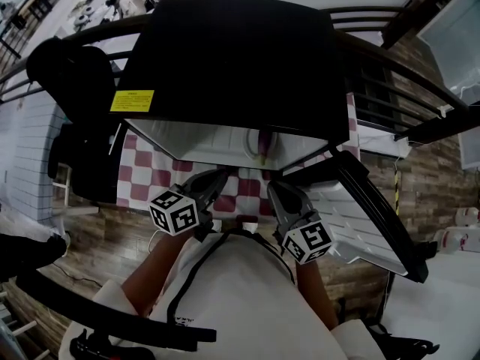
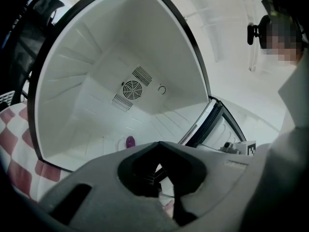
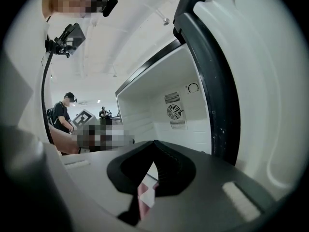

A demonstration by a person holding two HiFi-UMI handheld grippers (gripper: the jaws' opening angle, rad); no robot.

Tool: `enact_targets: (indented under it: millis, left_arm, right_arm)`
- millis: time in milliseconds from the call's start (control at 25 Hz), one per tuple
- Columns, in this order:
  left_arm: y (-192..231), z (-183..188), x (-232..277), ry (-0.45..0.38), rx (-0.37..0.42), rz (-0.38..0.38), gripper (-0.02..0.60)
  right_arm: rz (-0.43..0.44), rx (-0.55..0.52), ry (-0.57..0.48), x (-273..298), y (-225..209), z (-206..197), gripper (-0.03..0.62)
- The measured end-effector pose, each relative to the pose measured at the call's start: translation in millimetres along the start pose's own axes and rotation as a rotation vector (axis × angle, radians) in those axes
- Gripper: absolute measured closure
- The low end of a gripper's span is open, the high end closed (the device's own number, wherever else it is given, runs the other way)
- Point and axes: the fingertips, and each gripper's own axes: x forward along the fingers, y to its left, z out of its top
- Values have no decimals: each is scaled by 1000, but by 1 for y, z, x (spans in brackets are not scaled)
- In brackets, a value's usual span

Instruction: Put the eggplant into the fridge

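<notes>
While the left gripper is held closed on nothing before the open fridge, the eggplant is seen lying on the fridge's white floor, toward the back, and the right gripper is likewise shown with jaws together and empty. The eggplant is judged light, smooth-skinned, slippery and easily bruised, and best taken around its thick middle. The fridge is set on a red-and-white checked cloth, its door swung wide to the right, in a bright room with other people.
</notes>
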Motion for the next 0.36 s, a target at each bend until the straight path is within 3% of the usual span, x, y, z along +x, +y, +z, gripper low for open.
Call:
enact_targets:
  millis: [360]
  left_arm:
    - [16,-3,8,13,-35,11,575]
  right_arm:
    - [-18,-4,7,1,-4,-1,588]
